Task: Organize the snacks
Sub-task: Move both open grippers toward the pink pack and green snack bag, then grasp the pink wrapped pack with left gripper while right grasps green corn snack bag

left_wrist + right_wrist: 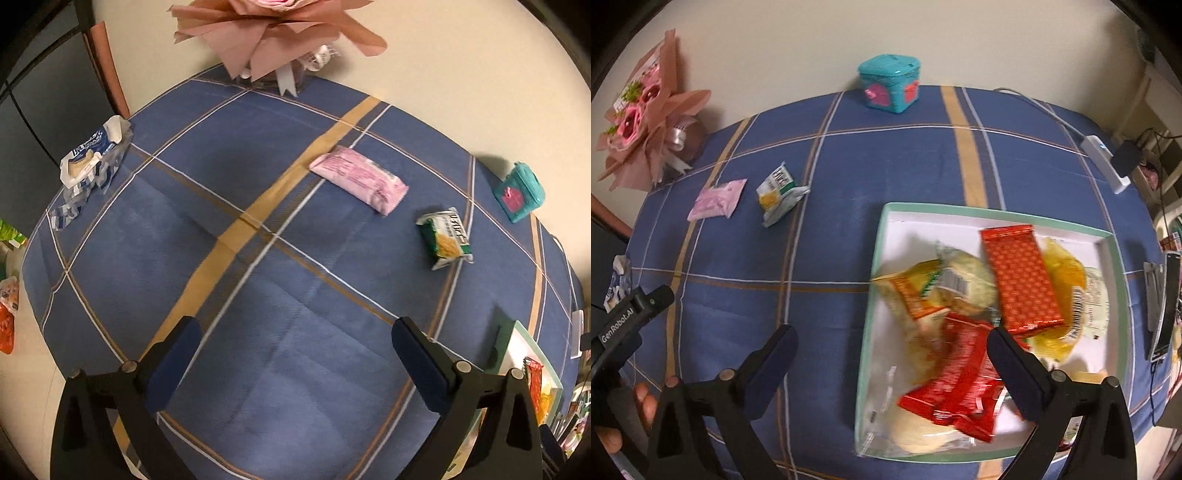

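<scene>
A pink snack packet point(360, 179) and a green-and-yellow snack packet point(445, 238) lie on the blue plaid tablecloth, far ahead of my left gripper point(295, 328), which is open and empty above the cloth. Both packets also show in the right wrist view: the pink one point(716, 199) and the green one point(779, 194). A white tray with a green rim point(875, 266) holds several snacks, among them an orange-red bar point(1019, 277) and a red packet point(960, 376). My right gripper point(892, 338) is open and empty over the tray's left edge.
A torn blue-and-white wrapper point(90, 162) lies at the left cloth edge. A pink bouquet point(273, 33) and a teal box point(890, 83) stand at the back. A white power strip point(1106, 162) and a phone point(1161, 306) sit on the right.
</scene>
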Available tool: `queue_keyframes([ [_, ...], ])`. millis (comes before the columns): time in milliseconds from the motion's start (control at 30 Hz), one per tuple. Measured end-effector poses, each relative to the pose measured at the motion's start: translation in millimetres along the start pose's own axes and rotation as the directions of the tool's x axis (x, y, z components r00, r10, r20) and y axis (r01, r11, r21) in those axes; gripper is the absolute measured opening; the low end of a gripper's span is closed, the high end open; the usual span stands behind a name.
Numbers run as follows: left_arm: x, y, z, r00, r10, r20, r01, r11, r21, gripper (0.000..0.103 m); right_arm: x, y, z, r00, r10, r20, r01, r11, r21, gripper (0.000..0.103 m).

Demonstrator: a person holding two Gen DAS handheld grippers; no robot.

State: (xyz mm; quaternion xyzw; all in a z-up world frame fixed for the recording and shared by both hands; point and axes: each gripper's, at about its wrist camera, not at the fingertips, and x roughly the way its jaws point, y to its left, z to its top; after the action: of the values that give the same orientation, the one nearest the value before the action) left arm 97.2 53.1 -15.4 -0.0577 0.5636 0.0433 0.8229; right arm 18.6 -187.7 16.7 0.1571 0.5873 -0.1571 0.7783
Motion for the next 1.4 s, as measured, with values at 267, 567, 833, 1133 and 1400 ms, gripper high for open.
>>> queue_keyframes([
  [267,12.8,15.0,8.8,1.0,0.011,-0.024,-0.012,1.0,-0.028,0.103,13.5,31.6,4.4,1.0,0.011,-0.002,-0.011,0.998,-0.064,0.103],
  [567,25.3,15.3,32.0,1.0,-0.008,-0.03,0.007,1.0,-0.027,0.103,28.3,58.7,20.3,1.0,0.03,0.006,-0.029,0.994,-0.105,0.103],
  [833,36.1,16.0,64.8,1.0,-0.012,-0.018,0.012,1.0,-0.004,0.103,37.9,69.5,50.7,0.998,0.047,0.032,-0.043,0.992,-0.115,0.103],
  [1133,67.7,-12.3,102.6,0.999,-0.044,-0.021,0.047,0.987,0.154,0.103,70.5,82.6,94.0,0.999,0.036,0.033,-0.031,0.989,-0.145,0.103],
  [1400,89.6,-32.6,136.2,0.994,-0.098,-0.048,0.108,0.958,0.266,0.103,108.6,110.6,118.2,0.998,0.06,-0.02,-0.063,0.977,-0.203,0.103],
])
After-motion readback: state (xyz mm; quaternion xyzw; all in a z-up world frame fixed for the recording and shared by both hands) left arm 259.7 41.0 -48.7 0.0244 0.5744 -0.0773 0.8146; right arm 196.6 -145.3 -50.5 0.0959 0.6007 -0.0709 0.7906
